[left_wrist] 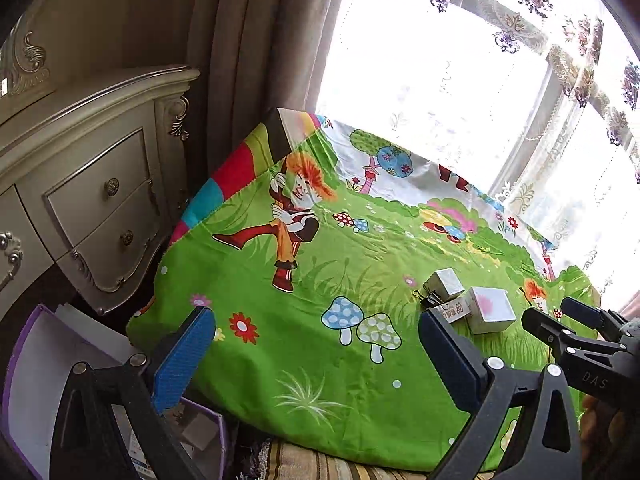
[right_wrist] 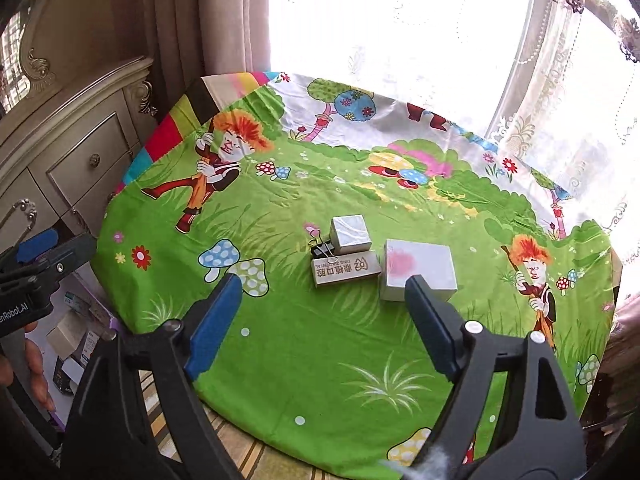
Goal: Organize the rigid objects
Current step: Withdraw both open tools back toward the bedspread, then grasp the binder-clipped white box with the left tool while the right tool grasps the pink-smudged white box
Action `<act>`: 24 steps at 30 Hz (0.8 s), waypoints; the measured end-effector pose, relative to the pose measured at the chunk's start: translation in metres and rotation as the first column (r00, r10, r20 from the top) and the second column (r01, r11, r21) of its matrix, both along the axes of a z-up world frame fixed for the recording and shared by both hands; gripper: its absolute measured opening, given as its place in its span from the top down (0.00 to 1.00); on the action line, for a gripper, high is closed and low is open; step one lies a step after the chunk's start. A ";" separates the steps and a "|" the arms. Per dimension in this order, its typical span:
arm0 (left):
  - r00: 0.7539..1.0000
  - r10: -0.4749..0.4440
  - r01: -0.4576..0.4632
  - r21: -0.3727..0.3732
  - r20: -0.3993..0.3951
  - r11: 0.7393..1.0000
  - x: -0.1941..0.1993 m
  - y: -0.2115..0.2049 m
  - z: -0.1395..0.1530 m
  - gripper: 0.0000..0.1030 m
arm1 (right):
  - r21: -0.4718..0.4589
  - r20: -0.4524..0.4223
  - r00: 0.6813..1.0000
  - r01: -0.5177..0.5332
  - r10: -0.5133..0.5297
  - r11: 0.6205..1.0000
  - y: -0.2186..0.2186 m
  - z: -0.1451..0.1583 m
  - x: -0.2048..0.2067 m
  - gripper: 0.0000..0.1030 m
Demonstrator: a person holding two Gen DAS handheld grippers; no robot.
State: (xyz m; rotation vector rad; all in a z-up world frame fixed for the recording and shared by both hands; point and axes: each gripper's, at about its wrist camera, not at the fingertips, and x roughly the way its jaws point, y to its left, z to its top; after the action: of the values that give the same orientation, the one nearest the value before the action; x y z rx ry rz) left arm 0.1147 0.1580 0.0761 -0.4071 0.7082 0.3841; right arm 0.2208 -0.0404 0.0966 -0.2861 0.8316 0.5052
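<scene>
Both the right hand-held gripper (right_wrist: 320, 304) and the left hand-held gripper (left_wrist: 316, 344) gape wide, empty, above the bench (right_wrist: 280, 360). Mid-cloth, three boxes (right_wrist: 418, 268) and a binder clip (right_wrist: 322, 249) touch; they look light, stiff; grip opposite flat sides.

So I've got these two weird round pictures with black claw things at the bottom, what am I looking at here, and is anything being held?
Those claws are two hand-held grippers, one in each of a person's hands, each with a fisheye camera looking along its fingers. One picture is from the left gripper, the other from the right gripper. Both are open and hold nothing.

They hover over a table under a cartoon cloth. On it, close together, lie a small silver box, a larger silver box with a pink smudge, a tan printed box and a black binder clip. A cream dresser stands at the left, a bright curtained window behind.
</scene>
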 end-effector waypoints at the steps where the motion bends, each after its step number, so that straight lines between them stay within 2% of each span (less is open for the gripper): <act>1: 1.000 -0.011 0.011 -0.008 0.000 1.000 0.010 -0.005 0.002 0.00 | 0.001 -0.008 1.000 0.015 -0.015 1.000 -0.006 -0.001 0.012 0.12; 5: 0.999 -0.046 0.047 -0.020 0.007 0.999 0.054 -0.021 0.012 0.00 | 0.011 -0.058 0.993 0.100 -0.099 0.995 -0.026 -0.009 0.061 0.10; 8: 0.998 -0.055 0.056 -0.027 0.014 0.998 0.087 -0.027 0.020 0.00 | 0.023 -0.100 0.988 0.122 -0.119 0.992 -0.032 -0.017 0.093 0.10; 13: 1.000 -0.012 0.013 -0.076 0.017 0.997 0.145 -0.024 0.017 0.00 | 0.009 -0.114 0.985 0.135 -0.134 0.991 -0.031 -0.035 0.123 0.09; 16: 1.000 0.020 -0.018 -0.129 0.009 0.991 0.171 -0.020 -0.001 0.00 | -0.015 -0.092 0.987 0.132 -0.133 0.991 -0.028 -0.048 0.128 0.08; 19: 0.999 0.031 -0.033 -0.183 -0.013 0.983 0.181 -0.019 -0.025 0.00 | -0.004 -0.095 0.990 0.106 -0.105 0.994 -0.029 -0.067 0.126 0.07; 24: 0.999 -0.013 0.008 -0.145 -0.034 0.989 0.183 -0.030 -0.054 0.00 | -0.016 -0.103 0.991 0.079 -0.080 0.997 -0.028 -0.099 0.126 0.07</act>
State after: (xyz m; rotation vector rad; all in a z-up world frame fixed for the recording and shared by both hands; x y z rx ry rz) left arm 0.2974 0.1282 0.0226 -0.5349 0.7747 0.3316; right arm 0.3469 -0.0687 -0.0024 -0.2387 0.9433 0.4433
